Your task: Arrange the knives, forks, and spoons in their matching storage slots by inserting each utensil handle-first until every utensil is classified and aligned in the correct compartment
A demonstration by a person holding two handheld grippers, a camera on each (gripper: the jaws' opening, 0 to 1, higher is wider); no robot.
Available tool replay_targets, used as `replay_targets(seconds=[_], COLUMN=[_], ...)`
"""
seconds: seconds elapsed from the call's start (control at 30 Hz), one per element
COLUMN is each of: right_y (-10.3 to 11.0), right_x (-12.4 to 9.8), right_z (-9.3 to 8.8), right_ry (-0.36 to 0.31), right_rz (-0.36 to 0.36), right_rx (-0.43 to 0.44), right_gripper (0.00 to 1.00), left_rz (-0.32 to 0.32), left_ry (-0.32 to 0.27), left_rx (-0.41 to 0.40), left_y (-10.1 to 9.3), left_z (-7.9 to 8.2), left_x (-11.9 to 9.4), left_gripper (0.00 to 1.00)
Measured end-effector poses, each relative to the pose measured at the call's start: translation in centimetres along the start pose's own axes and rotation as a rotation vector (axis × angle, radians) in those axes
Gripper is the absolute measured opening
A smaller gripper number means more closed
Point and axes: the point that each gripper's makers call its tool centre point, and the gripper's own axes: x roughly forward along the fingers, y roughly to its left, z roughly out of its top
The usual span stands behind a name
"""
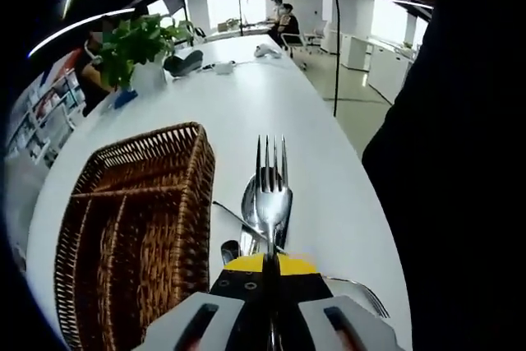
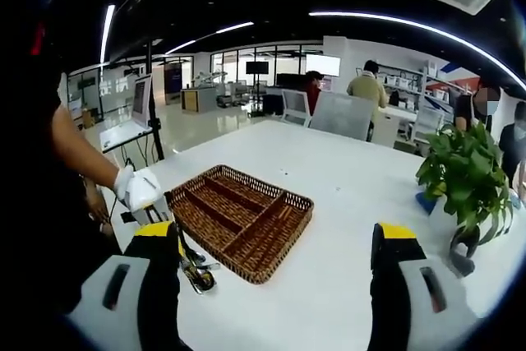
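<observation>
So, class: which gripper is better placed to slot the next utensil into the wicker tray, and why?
Left. The left gripper is already shut on a fork right beside the wicker tray. The right gripper is open, holding nothing.

Shiny polished metal fork (image 1: 270, 187), rough woven wicker tray (image 1: 156, 228), smooth glossy white table (image 1: 271, 104)

My left gripper (image 1: 269, 273) has its jaws closed on a fork (image 1: 271, 195), whose tines point up the middle of the frame. Behind the fork, a spoon (image 1: 251, 203) lies on the white table (image 1: 271, 104), with more cutlery (image 1: 362, 292) at the lower right. A wicker tray (image 1: 136, 228) with long compartments sits at the lower left. A potted plant (image 1: 136, 43) stands at the upper left.
</observation>
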Motion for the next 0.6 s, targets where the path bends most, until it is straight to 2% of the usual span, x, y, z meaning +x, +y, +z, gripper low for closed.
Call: replay_targets(seconds=[0.23,0.4,0.6], right_y=[0.1,0.3,0.9], right_x=[0.0,0.2,0.6], right_z=[0.0,0.1,-0.1], right_ry=[-0.003,-0.003,0.005], right_rz=[0.005,0.015,0.041], right_rx=[-0.003,-0.005,-0.009], right_gripper=[0.99,0.99,0.99], left_rz=[0.017,0.046,0.052], left_ry=[-0.048,-0.053,-0.058], left_rx=[-0.031,-0.042,-0.033], left_y=[-0.1,0.3,0.0], left_z=[1.5,2.1,3.7], left_x=[-1.1,-1.5,-2.2], left_gripper=[0.0,0.0,0.0])
